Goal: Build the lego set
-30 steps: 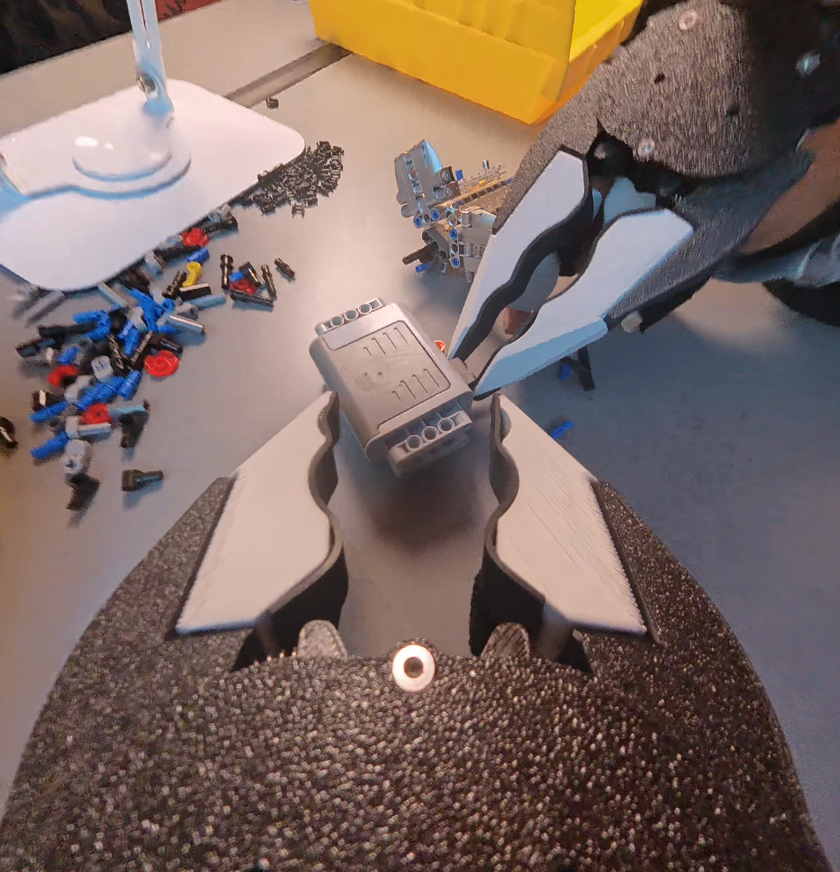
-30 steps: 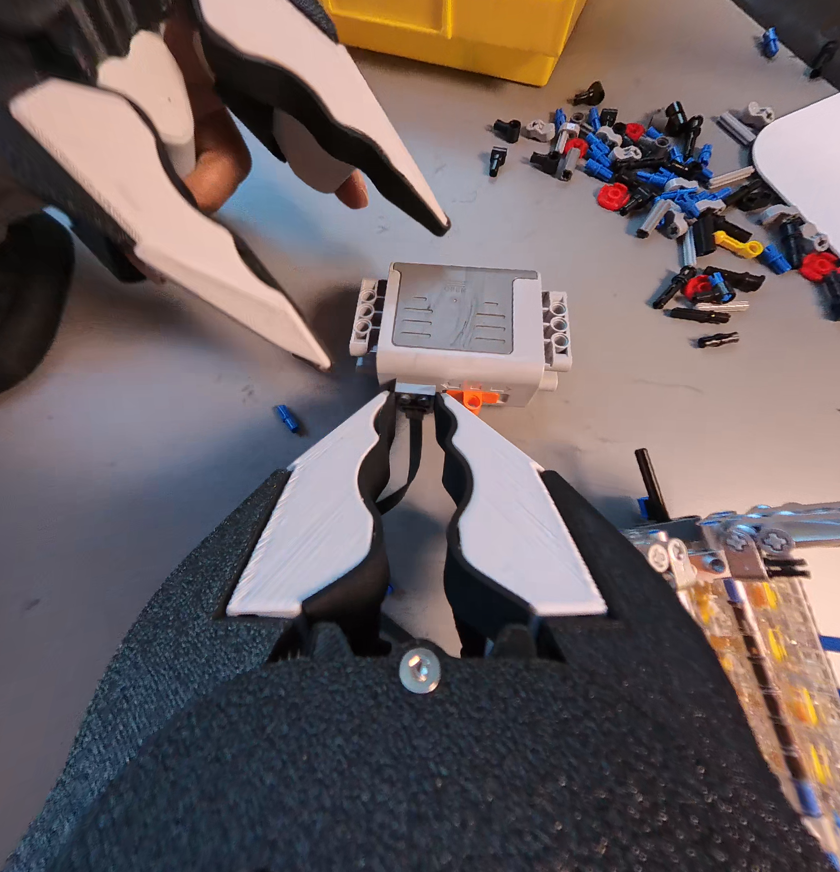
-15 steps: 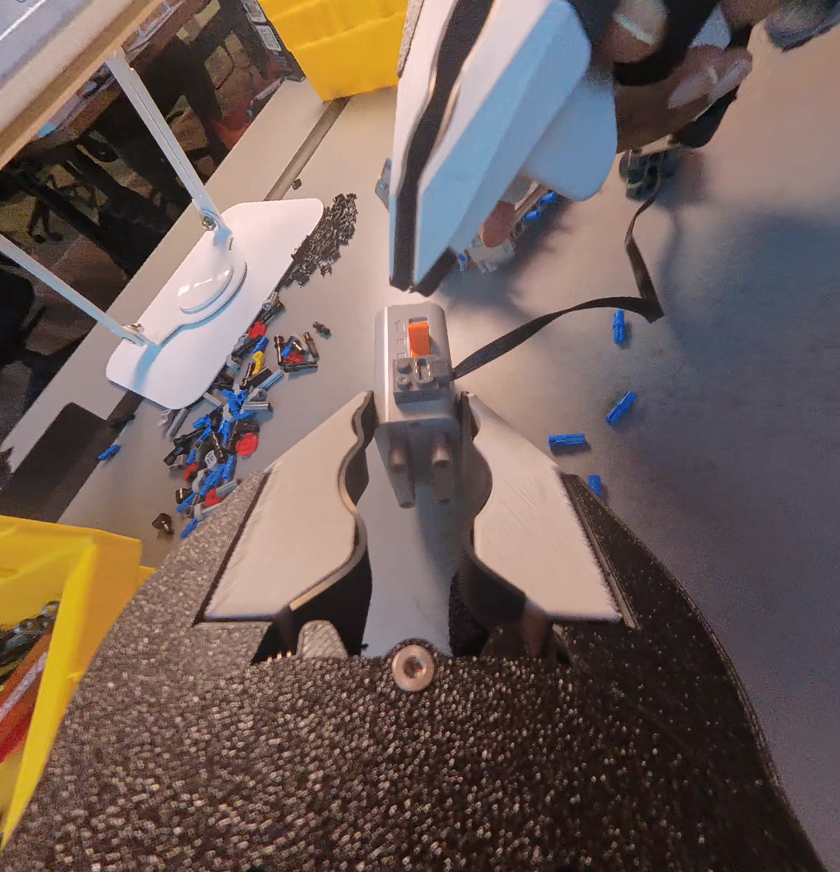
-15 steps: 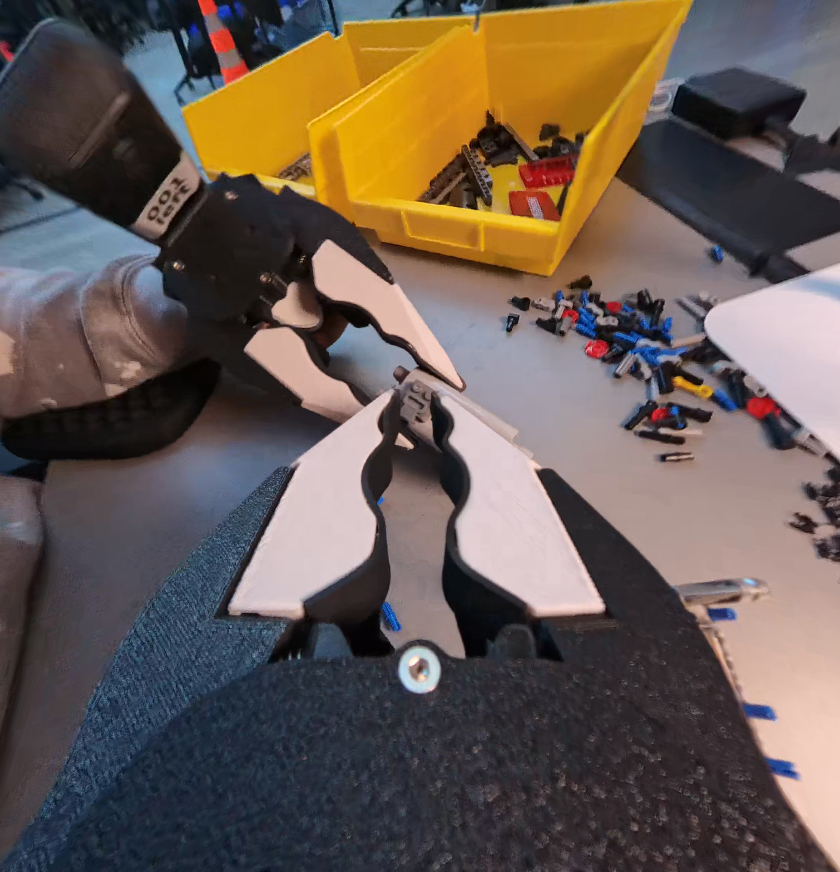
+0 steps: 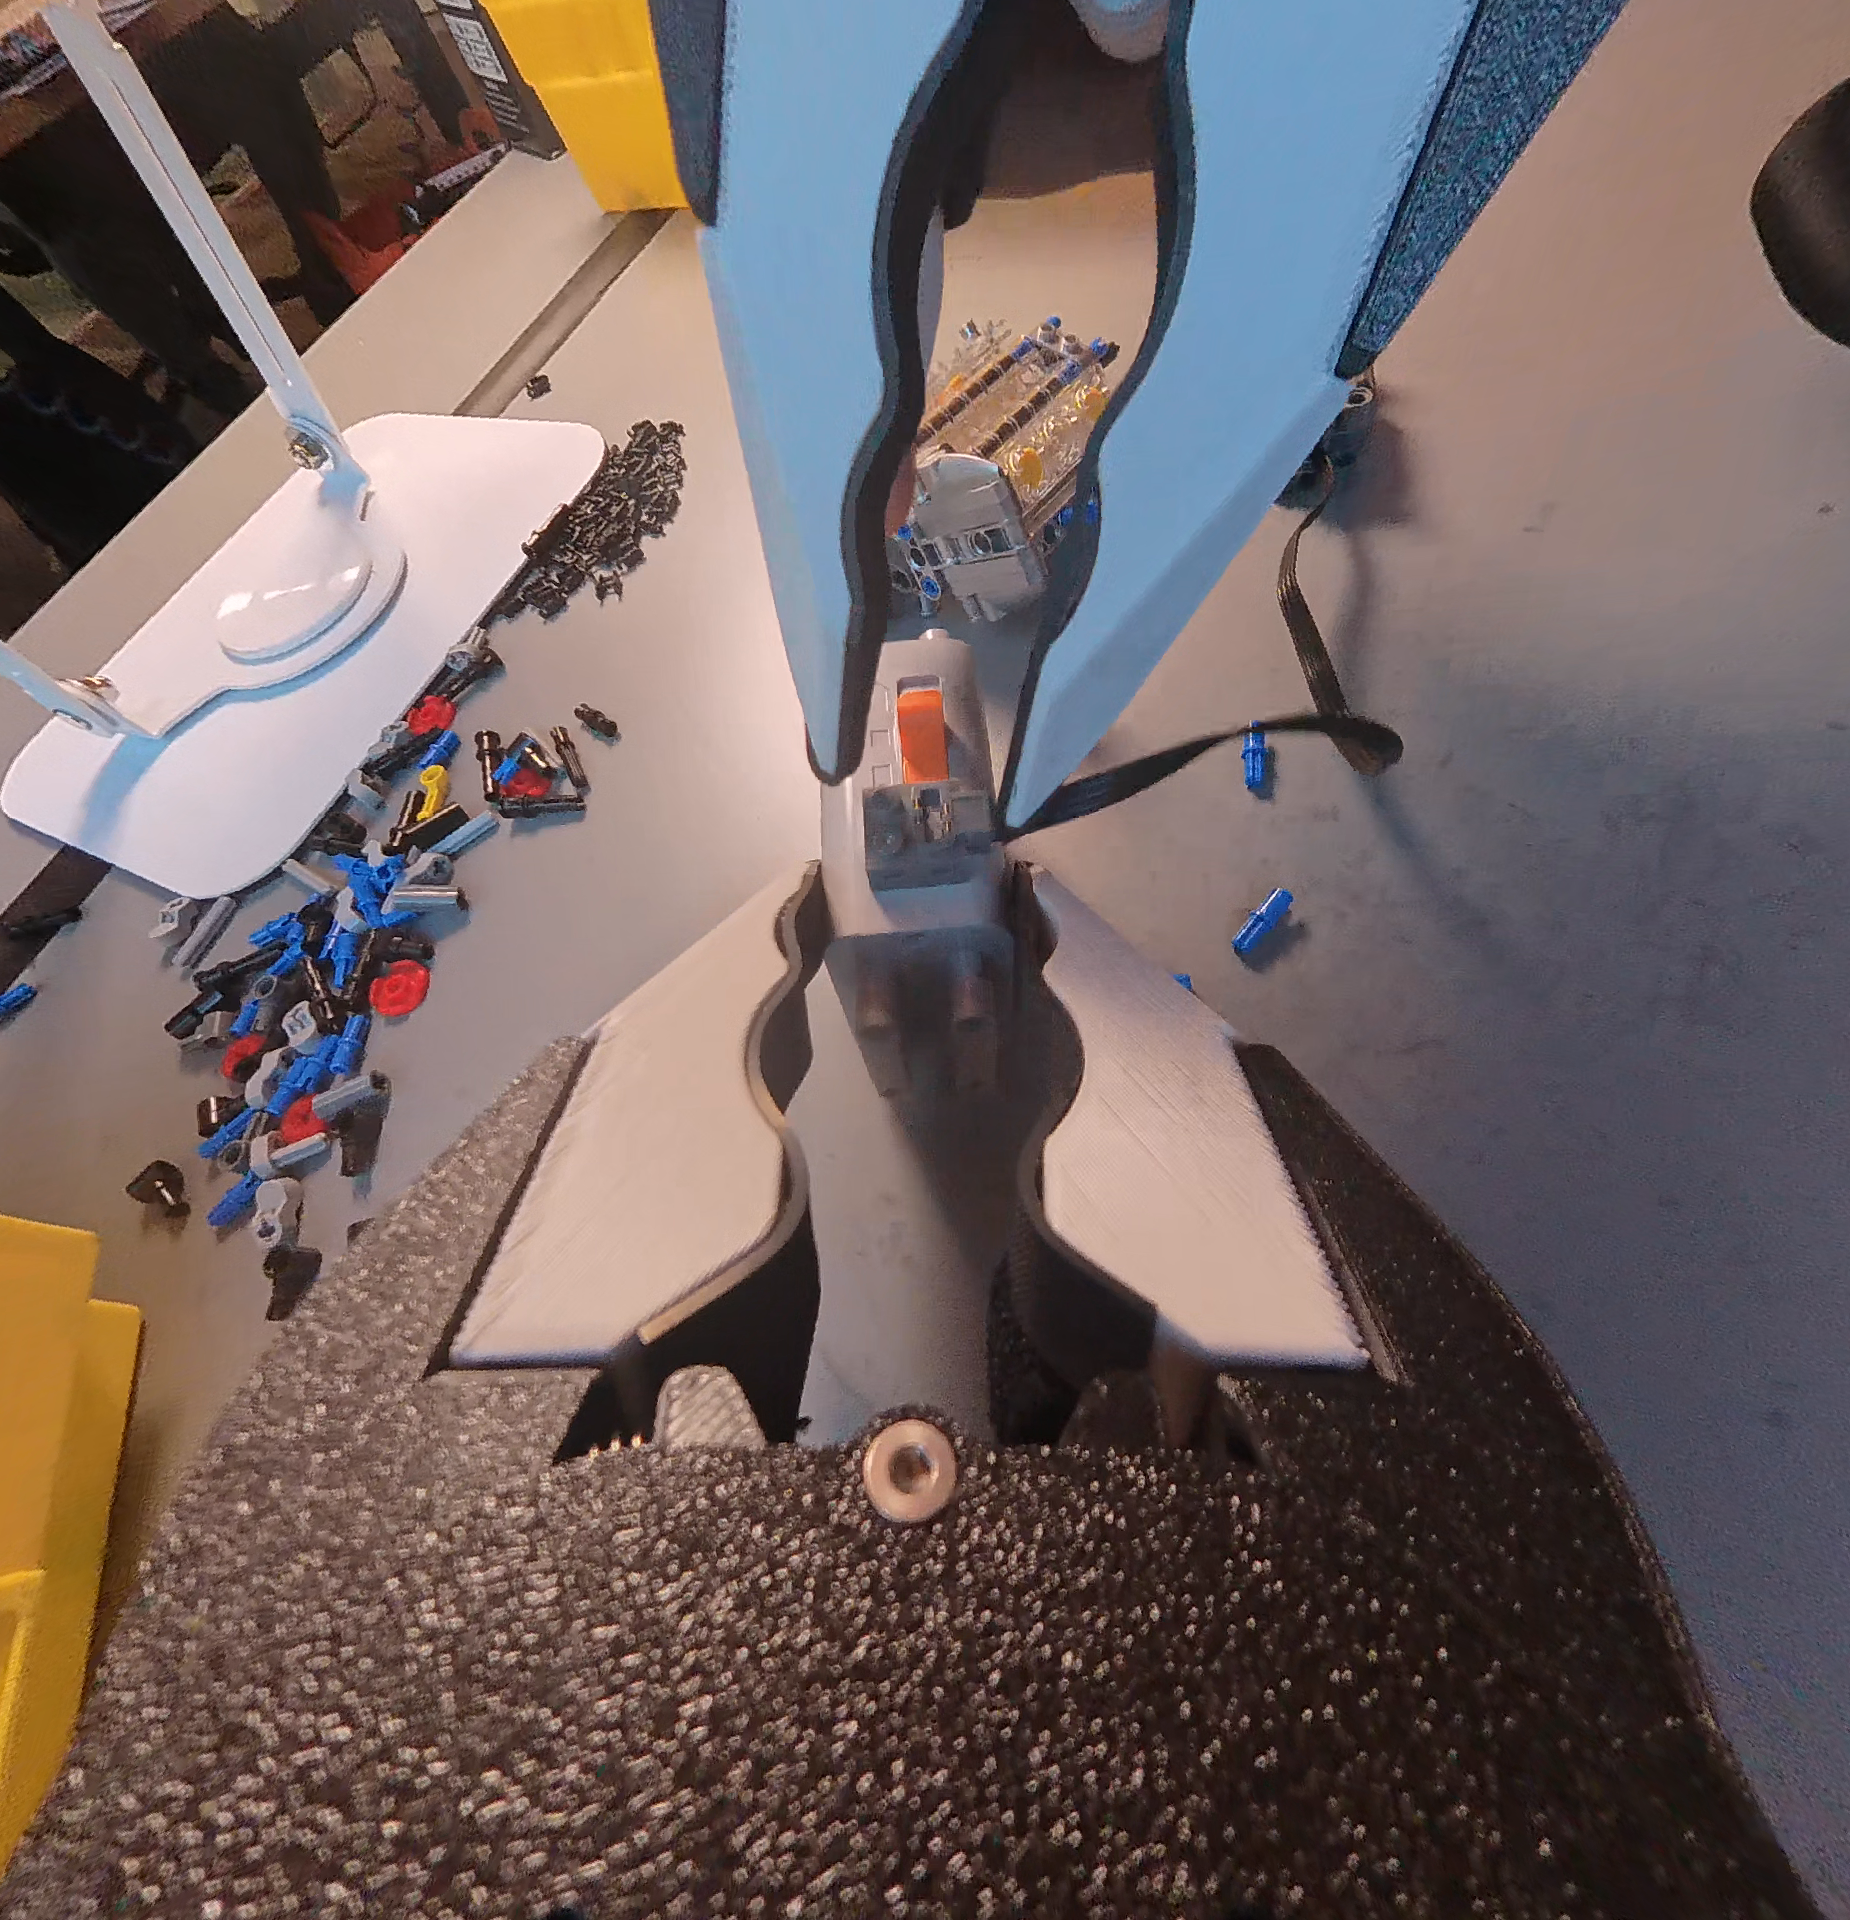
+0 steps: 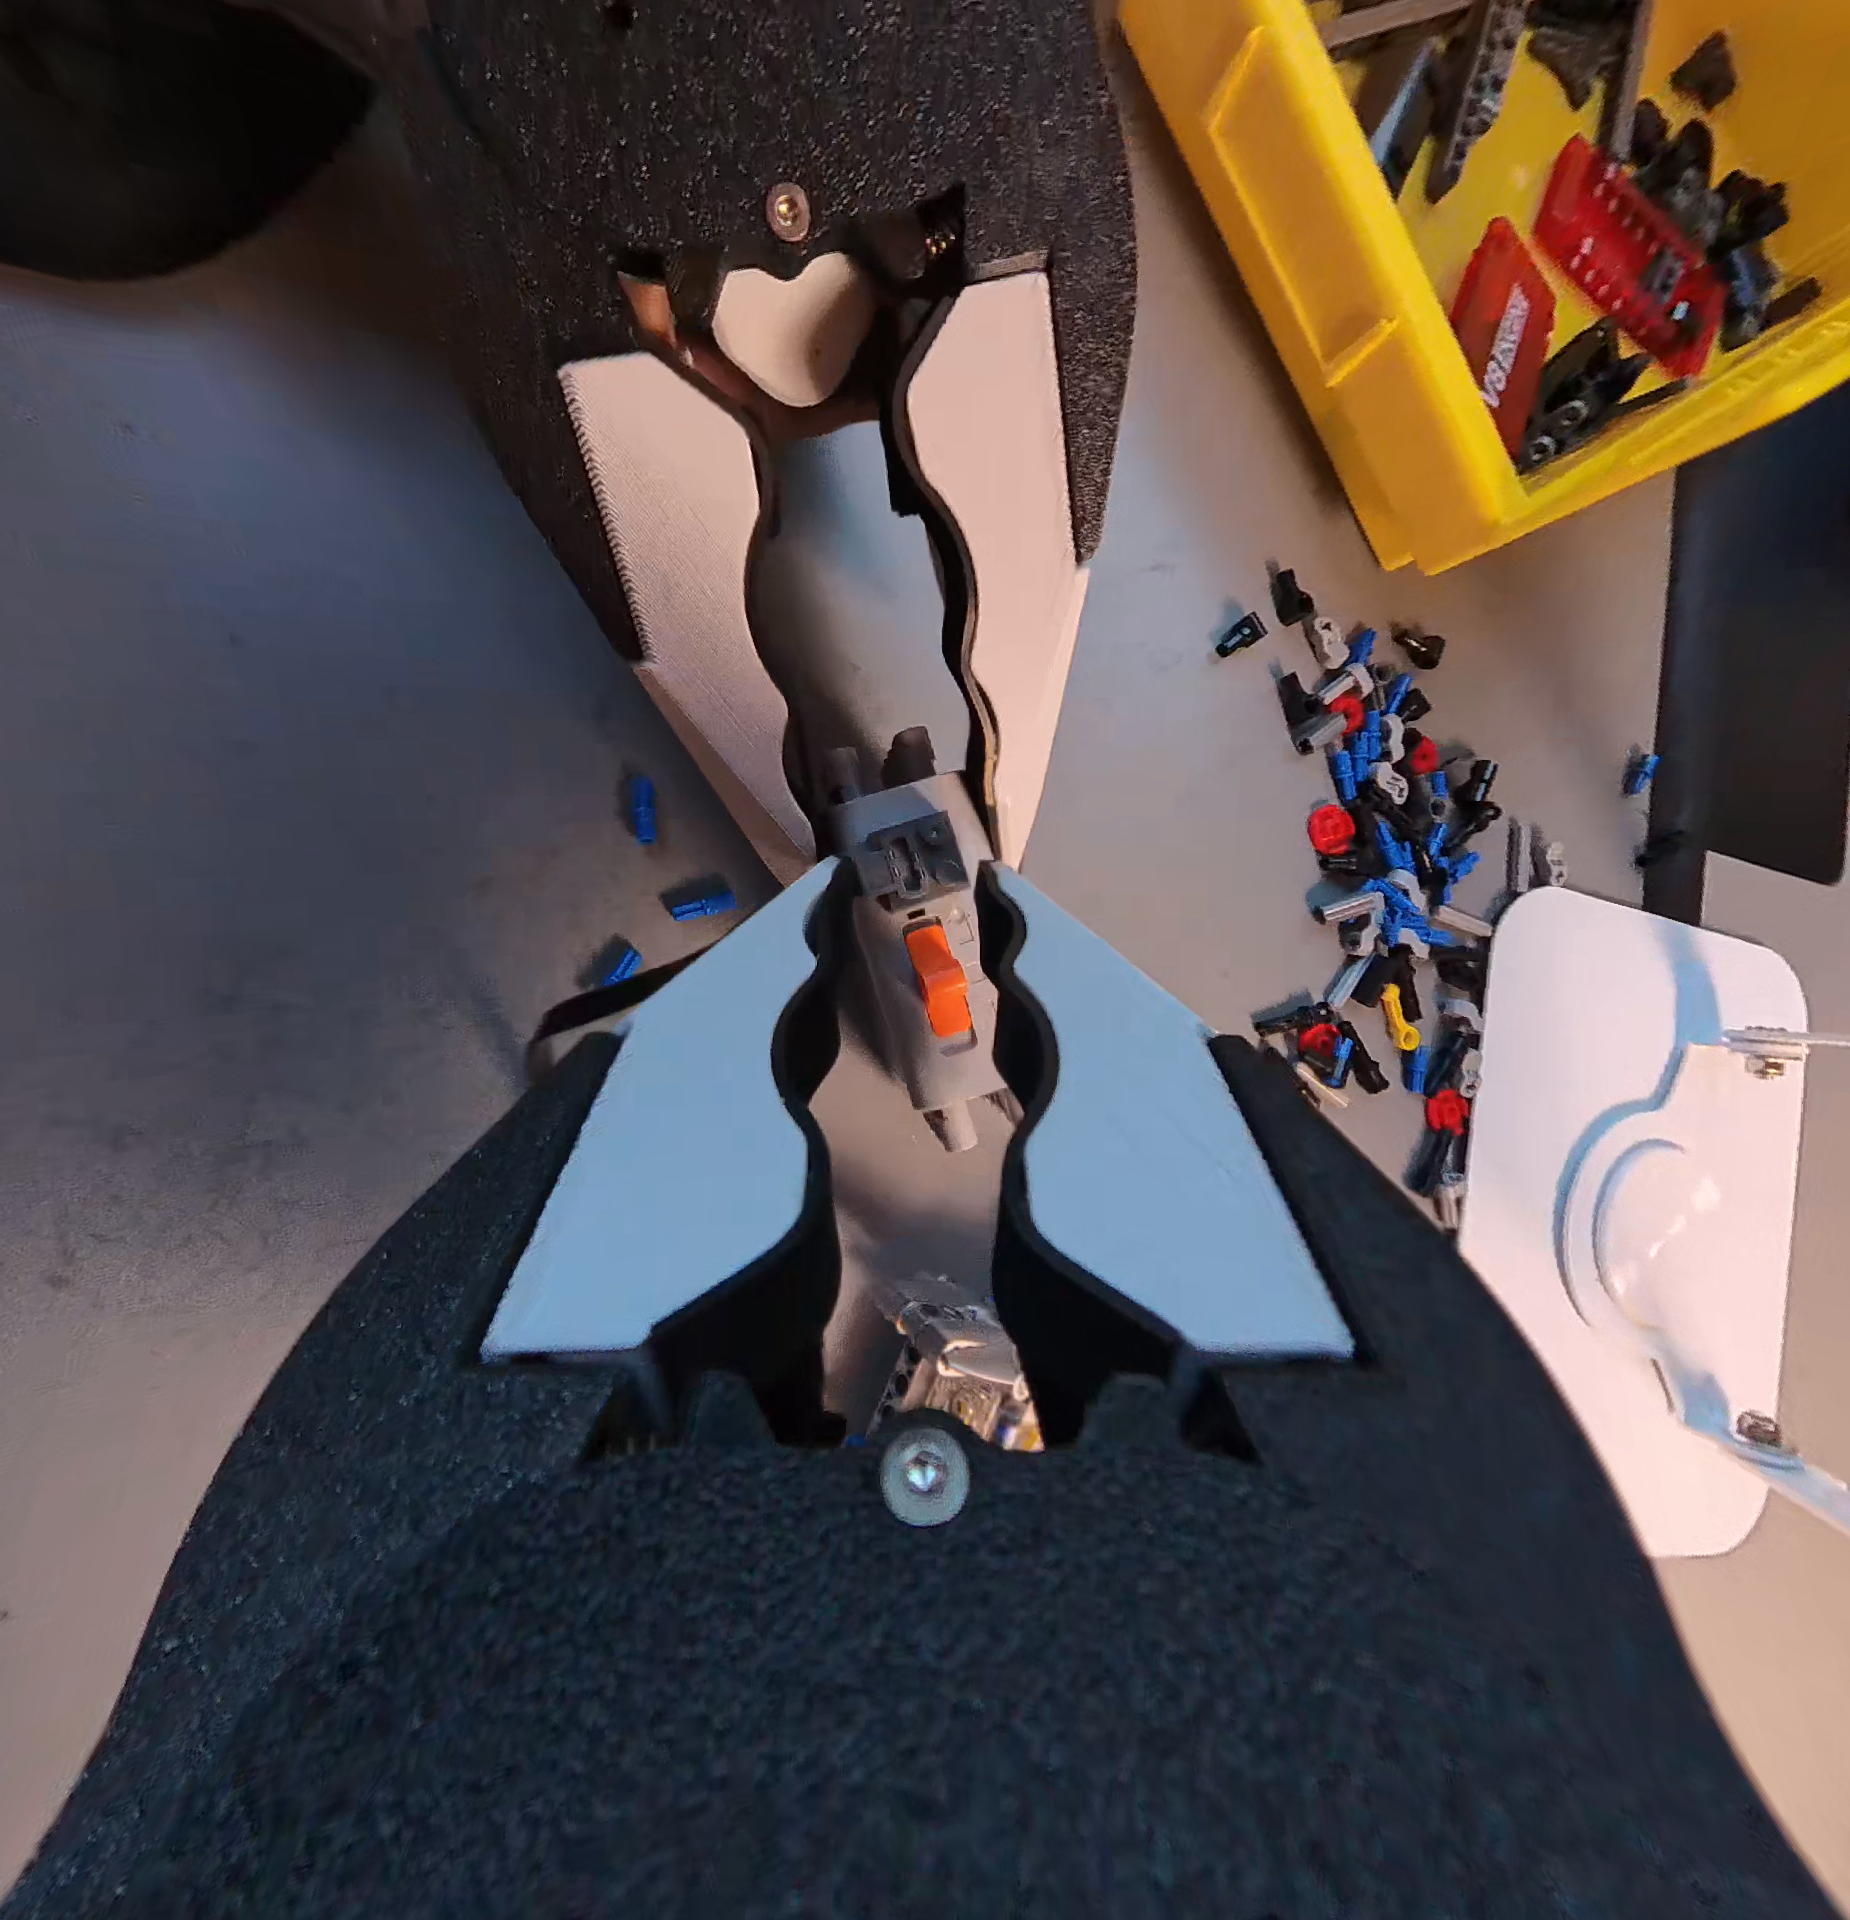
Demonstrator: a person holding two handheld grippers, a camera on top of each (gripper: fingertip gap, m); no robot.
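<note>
A grey battery box (image 5: 916, 883) with an orange switch (image 5: 921, 738) is held off the table between both grippers. My left gripper (image 5: 916, 894) is shut on its lower end. My right gripper (image 6: 910, 873) comes from the opposite side, and its fingertips (image 5: 827, 758) press the box's sides by the dark grey plug (image 6: 910, 857). In the right wrist view the box (image 6: 931, 997) and switch (image 6: 936, 982) lie between my fingers, with the left gripper (image 6: 900, 831) beyond. A black flat cable (image 5: 1305, 727) trails from the box to the right.
A white lamp base (image 5: 308, 644) stands left, with a pile of small loose parts (image 5: 318, 987) and black pins (image 5: 609, 520) beside it. A partly built model (image 5: 1004, 468) lies behind. A yellow bin (image 6: 1316, 260) holds parts. Blue pins (image 5: 1264, 920) are scattered on the grey table. Left tips and right tips are each some 25 cm from the white lamp base (image 5: 308, 644).
The box lay flat between my open left fingers; the left gripper has shut on it and lifted it. My right gripper, then shut on the plug, now faces the left and clasps the box.
</note>
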